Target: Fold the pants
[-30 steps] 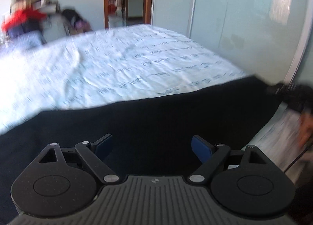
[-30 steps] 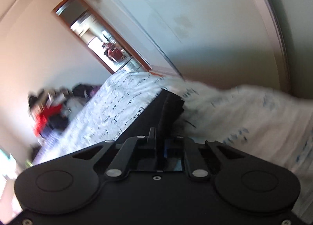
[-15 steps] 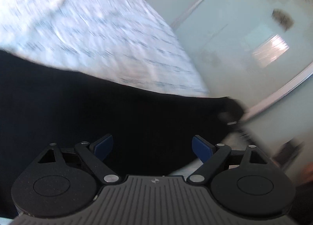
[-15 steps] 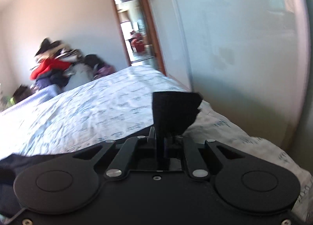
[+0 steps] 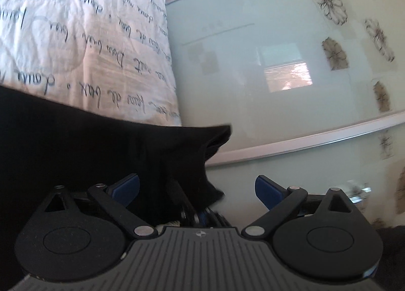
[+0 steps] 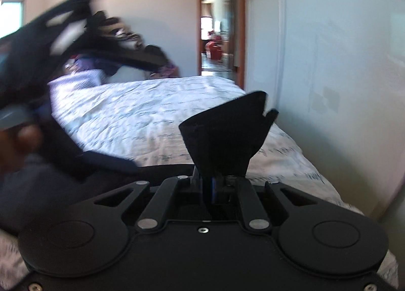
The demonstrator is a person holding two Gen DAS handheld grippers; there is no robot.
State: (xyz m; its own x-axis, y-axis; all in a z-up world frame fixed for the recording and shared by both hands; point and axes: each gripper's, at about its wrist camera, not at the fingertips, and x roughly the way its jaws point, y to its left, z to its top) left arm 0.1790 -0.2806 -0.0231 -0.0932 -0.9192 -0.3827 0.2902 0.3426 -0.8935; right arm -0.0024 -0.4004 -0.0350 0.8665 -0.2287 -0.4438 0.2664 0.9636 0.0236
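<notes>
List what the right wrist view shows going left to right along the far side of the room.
Window → blurred left gripper → heap of clothes → open doorway → pale wardrobe panel.

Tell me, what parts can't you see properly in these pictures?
- Black pants, left wrist view: most run off the left edge; the fold cannot be told.
- Pinched pants corner, right wrist view: it hides the right tongs tips.
- Left tongs, right wrist view: blurred.
- Clothes pile behind the bed: blurred, partly hidden by those tongs.
</notes>
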